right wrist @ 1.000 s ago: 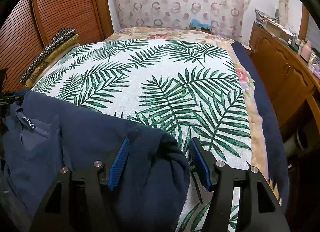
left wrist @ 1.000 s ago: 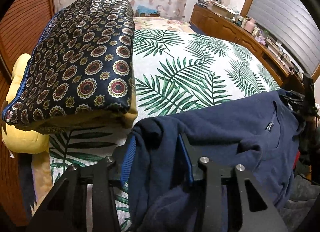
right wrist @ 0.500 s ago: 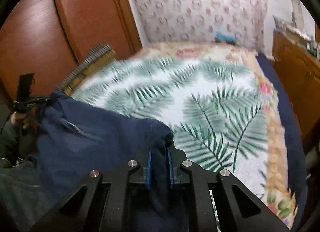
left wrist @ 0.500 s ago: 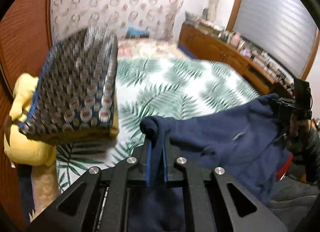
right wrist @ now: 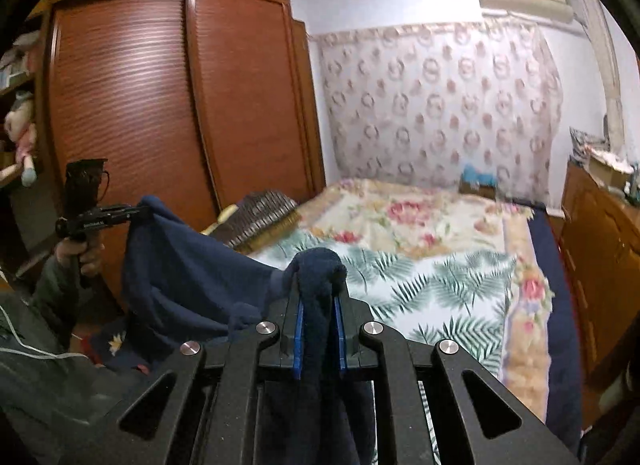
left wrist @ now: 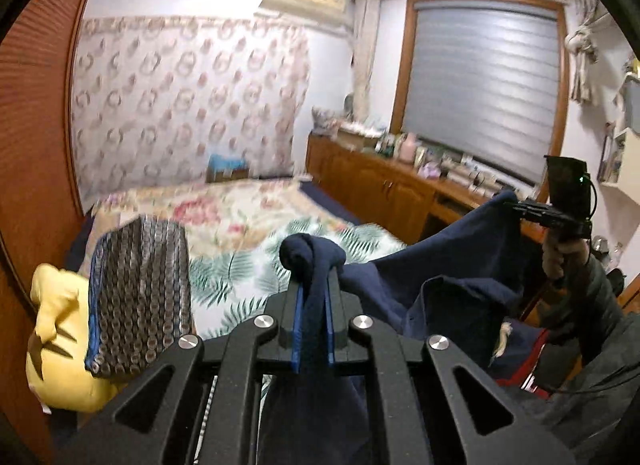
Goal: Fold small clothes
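A navy blue top (left wrist: 452, 265) hangs in the air between my two grippers, above the near end of the bed. My left gripper (left wrist: 314, 297) is shut on a bunched corner of it. My right gripper (right wrist: 318, 301) is shut on the other corner. The cloth (right wrist: 192, 261) sags between them and its lower part drops out of view. The right gripper also shows in the left wrist view (left wrist: 520, 207), and the left gripper in the right wrist view (right wrist: 138, 211), each pinching the top.
The bed with a palm-leaf sheet (right wrist: 440, 289) lies ahead and below. A folded patterned quilt (left wrist: 140, 297) on a yellow pillow (left wrist: 60, 329) sits at the bed's left side. A wooden wardrobe (right wrist: 160, 105) stands left, a low cabinet (left wrist: 384, 185) right.
Both grippers closed on the top's corners and lifted it off the bed. The views tilted up from the bed surface toward the walls.
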`<move>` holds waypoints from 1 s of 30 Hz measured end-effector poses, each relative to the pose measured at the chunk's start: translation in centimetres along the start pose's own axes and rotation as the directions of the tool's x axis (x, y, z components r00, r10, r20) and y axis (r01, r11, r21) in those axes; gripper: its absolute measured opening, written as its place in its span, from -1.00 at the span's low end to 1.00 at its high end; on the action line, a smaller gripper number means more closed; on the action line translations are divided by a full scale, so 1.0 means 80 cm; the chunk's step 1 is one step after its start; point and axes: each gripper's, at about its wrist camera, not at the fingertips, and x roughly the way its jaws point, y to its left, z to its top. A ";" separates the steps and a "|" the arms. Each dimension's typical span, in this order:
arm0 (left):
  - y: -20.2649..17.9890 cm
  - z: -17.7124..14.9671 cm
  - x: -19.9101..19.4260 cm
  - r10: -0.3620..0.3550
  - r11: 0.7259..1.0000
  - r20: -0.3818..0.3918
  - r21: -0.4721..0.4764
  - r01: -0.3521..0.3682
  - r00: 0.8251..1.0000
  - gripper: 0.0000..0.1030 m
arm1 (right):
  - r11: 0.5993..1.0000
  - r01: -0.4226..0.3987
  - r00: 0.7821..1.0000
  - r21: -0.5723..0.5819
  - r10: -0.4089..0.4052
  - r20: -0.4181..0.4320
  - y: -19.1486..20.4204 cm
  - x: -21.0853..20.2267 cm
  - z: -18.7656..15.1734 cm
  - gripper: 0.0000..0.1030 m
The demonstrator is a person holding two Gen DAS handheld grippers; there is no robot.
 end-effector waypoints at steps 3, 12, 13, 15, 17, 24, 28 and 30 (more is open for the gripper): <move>-0.006 0.020 -0.026 -0.010 1.000 0.052 0.006 0.010 0.999 -0.82 | 1.000 -0.017 0.999 0.004 0.017 0.052 0.008 -0.036 0.017 -0.77; -0.017 0.106 -0.106 0.017 0.998 0.240 0.054 -0.031 0.971 -0.82 | 0.995 0.064 0.972 -0.073 -0.046 0.229 0.028 -0.132 0.087 -0.77; -0.020 0.116 -0.116 0.034 0.996 0.268 0.067 -0.054 0.963 -0.82 | 0.994 0.074 0.968 -0.078 -0.053 0.245 0.029 -0.140 0.092 -0.77; -0.022 0.128 -0.127 0.042 0.995 0.295 0.079 -0.068 0.954 -0.82 | 0.991 0.105 0.958 -0.085 -0.078 0.276 0.030 -0.159 0.103 -0.77; -0.023 0.136 -0.133 0.054 0.992 0.314 0.089 -0.086 0.948 -0.82 | 0.988 0.129 0.950 -0.086 -0.098 0.296 0.031 -0.172 0.105 -0.77; -0.021 0.130 -0.112 0.074 0.989 0.306 0.103 -0.110 0.949 -0.82 | 0.974 0.213 0.943 -0.075 -0.185 0.277 0.063 -0.157 0.076 -0.77; -0.020 0.130 -0.094 0.082 0.989 0.286 0.099 -0.114 0.955 -0.82 | 0.965 0.254 0.941 -0.070 -0.230 0.247 0.081 -0.141 0.089 -0.77; -0.020 0.132 -0.082 0.084 0.989 0.273 0.098 -0.115 0.958 -0.82 | 0.961 0.269 0.942 -0.064 -0.249 0.226 0.084 -0.136 0.094 -0.77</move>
